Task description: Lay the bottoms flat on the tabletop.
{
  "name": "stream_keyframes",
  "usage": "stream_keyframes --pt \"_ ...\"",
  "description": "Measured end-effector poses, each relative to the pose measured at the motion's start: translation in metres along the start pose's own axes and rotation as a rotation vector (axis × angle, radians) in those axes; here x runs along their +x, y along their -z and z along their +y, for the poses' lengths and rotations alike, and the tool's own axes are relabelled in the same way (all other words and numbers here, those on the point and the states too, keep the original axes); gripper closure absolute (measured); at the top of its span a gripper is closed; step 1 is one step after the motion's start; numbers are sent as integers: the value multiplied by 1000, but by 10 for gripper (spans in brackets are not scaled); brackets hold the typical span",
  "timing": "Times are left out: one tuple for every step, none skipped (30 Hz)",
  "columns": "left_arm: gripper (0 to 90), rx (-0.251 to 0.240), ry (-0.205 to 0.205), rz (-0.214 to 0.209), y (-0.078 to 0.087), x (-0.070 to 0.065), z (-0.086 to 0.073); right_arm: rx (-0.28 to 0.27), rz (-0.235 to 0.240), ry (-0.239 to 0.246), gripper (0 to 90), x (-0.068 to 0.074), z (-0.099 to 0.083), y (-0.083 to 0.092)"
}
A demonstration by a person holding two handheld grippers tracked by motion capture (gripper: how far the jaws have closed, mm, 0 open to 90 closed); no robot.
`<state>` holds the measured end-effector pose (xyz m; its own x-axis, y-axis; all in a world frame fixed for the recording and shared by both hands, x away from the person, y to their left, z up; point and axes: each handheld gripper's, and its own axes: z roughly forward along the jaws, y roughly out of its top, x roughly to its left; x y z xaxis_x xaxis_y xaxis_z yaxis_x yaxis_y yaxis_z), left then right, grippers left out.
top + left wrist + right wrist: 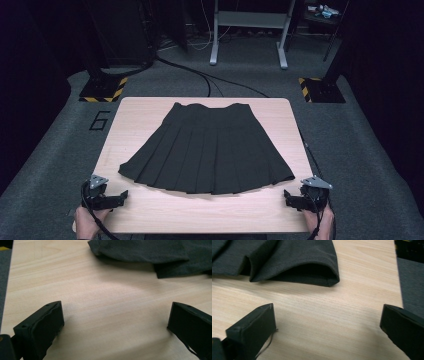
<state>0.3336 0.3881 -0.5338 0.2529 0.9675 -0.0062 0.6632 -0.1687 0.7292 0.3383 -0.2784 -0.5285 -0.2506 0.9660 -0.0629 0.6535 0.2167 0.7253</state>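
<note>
From the high view, a black pleated skirt (207,150) lies flat mid-worktop (130,120), waistband far, hem near. The left gripper (121,196) and right gripper (288,196) rest at the near corners (each in a hand). In the left gripper view, jaws stand wide apart, hem beyond. The right gripper view shows the same.

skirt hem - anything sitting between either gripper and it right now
Nothing visible does. In both gripper views just bare wood of the table lies between the open jaws and the black skirt. The left gripper faces the hem's left corner, the right gripper its right corner, neither touching cloth.
</note>
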Motion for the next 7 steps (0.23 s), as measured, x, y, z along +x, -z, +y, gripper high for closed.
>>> stream_keyframes --pt "0 0 0 0 0 0 0 0 0 0 0 0 0 0" --pt "0 3 3 1 -1 1 1 -7 7 -2 0 -1 -1 -1" --pt "0 15 -7 -4 -1 3 2 -3 17 -5 0 -3 -1 -1" --pt "0 4 -2 -3 -3 3 3 2 38 -9 0 -4 0 -2" --pt "0 10 -10 -11 -3 5 4 12 66 -19 0 -6 1 -4" --pt "0 3 -15 -12 -5 5 5 15 75 -16 0 -7 1 -5" --pt "0 10 -15 -16 -5 6 6 13 77 -11 0 -7 2 -5"
